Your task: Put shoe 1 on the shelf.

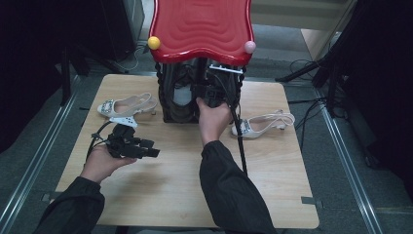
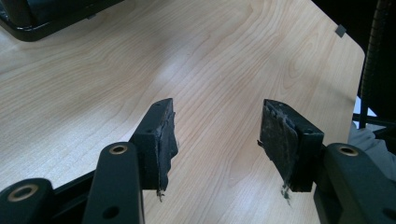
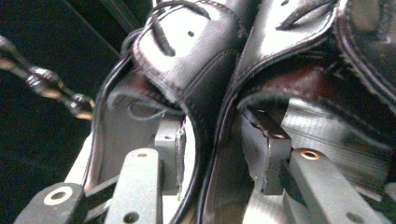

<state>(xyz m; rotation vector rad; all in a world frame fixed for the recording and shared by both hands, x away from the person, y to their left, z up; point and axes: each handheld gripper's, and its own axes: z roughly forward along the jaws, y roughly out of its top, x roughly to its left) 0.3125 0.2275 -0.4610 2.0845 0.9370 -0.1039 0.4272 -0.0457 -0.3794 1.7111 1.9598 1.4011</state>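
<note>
While astride shoes [image 3: 219, 93], right hand-held gripper [image 3: 219, 154] outstretched.

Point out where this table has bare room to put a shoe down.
The near half of the table is bare, between the left gripper and the right sleeve, as is the near right corner below the right pale shoe. It is crowded at the far edge: the rack, black shoes, right gripper and left pale shoe.
</note>
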